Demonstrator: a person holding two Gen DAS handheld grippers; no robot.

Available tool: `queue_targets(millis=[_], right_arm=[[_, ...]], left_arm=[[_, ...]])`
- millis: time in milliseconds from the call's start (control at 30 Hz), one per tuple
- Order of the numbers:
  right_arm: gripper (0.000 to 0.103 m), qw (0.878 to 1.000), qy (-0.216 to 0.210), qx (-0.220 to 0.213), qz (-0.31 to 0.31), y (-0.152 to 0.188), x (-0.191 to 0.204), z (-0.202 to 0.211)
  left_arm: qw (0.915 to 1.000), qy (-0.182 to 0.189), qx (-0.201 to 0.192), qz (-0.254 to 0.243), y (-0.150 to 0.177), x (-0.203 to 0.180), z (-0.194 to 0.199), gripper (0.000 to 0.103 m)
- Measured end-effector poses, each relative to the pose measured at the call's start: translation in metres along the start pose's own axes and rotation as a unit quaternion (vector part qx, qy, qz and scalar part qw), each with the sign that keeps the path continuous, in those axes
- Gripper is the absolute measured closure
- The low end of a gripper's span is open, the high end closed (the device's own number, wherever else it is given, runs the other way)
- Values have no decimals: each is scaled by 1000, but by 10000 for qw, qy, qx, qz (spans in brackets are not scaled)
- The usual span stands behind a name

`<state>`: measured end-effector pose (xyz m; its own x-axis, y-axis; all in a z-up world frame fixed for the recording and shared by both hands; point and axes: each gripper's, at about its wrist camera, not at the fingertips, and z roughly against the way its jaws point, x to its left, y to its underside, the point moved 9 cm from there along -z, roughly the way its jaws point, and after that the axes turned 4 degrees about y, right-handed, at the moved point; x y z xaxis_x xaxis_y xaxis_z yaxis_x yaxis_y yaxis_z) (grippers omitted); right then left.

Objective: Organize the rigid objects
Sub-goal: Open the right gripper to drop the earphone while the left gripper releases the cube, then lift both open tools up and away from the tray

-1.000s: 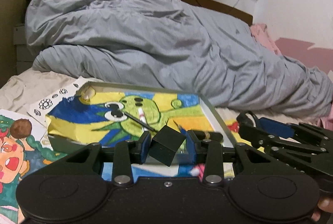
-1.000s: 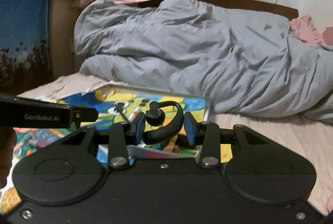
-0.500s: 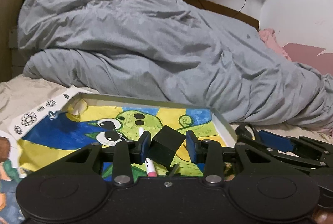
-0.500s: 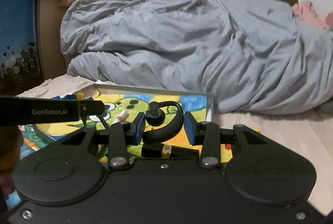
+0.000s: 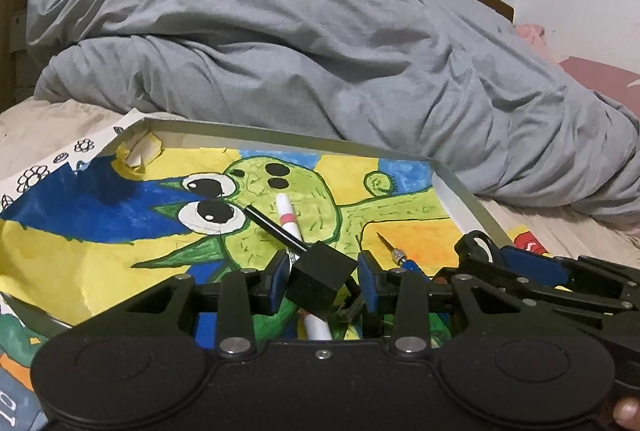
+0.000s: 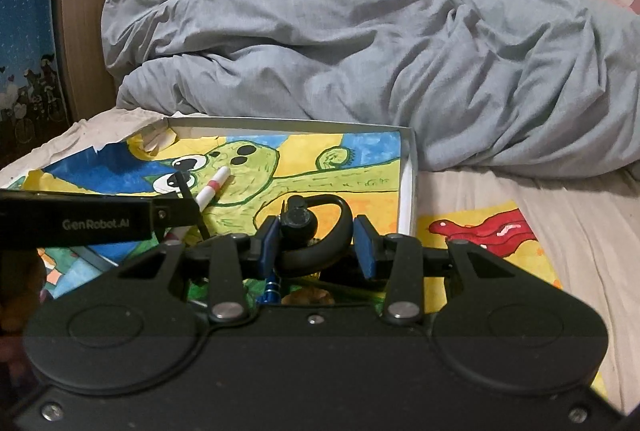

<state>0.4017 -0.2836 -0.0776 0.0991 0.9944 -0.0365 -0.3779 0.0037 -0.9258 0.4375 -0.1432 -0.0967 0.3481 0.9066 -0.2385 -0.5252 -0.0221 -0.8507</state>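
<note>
- Left claw (image 5: 323,277): clenched on a black cube (image 5: 320,279), which sits tilted, one corner up, between the two blue pads; the claw hangs over the near edge of the tray.
- Right claw (image 6: 316,242): clenched on a black ear-hook earpiece (image 6: 310,231); its round body lies against the left pad, its hook arches up and over to the right pad.
- In the left wrist view the right claw (image 5: 476,245) appears at the right, just beside the tray's right wall; in the right wrist view the left claw's side bar crosses the left edge.
- Tray (image 5: 460,191): shallow, grey-walled, lined with a painted sheet (image 5: 120,223) of a green big-eyed creature on yellow and blue.
- On the sheet, just beyond the cube: a white marker (image 5: 289,219) with a red band, crossed by a thin black stick (image 5: 272,227); both run under the left claw.
- To the right of the cube, near the tray's right wall: a blue-handled pointed tool (image 5: 394,251), tip aimed far-left.
- Under the right claw, something dark lies on the sheet; what it is cannot be told.
- Bed: a beige bed sheet (image 6: 540,191) carries the tray and loose drawings; a crumpled grey duvet (image 5: 300,51) lies along the far side.
</note>
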Motion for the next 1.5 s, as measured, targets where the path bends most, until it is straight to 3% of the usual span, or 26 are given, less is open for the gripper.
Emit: queue_targets(millis=[133, 500, 567, 667, 900, 1000, 1200, 1333, 1500], right_arm=[[70, 10000, -4, 69, 10, -3, -1, -3], [53, 9999, -23, -117, -20, -20, -4, 21], [48, 9998, -34, -192, -87, -26, -5, 31], [39, 9993, -49, -337, -151, -35, -6, 49], [8, 9965, -94, -825, -75, -59, 1, 99], [1, 9946, -112, -1030, -94, -66, 6, 121], [1, 9911, -118, -1302, -242, -64, 15, 166], [1, 9857, -323, -1560, -545, -44, 23, 202], [0, 9865, -277, -1592, -282, -9, 42, 237]], left_arm=[[9999, -27, 42, 91, -2, -1, 3, 63], [9994, -56, -116, 321, -16, -2, 40, 33], [9992, -101, -198, 328, -20, -1, 53, 32], [9987, -258, -353, 254, -26, 0, 72, 20], [9953, -518, -792, 213, -39, -4, 127, 2], [9938, -622, -914, 153, -40, -6, 156, 2], [9889, -811, -1244, 95, -42, -6, 216, 1], [9852, -991, -1395, 105, -30, -3, 252, 1], [9821, -1180, -1446, 256, 3, 7, 290, 1]])
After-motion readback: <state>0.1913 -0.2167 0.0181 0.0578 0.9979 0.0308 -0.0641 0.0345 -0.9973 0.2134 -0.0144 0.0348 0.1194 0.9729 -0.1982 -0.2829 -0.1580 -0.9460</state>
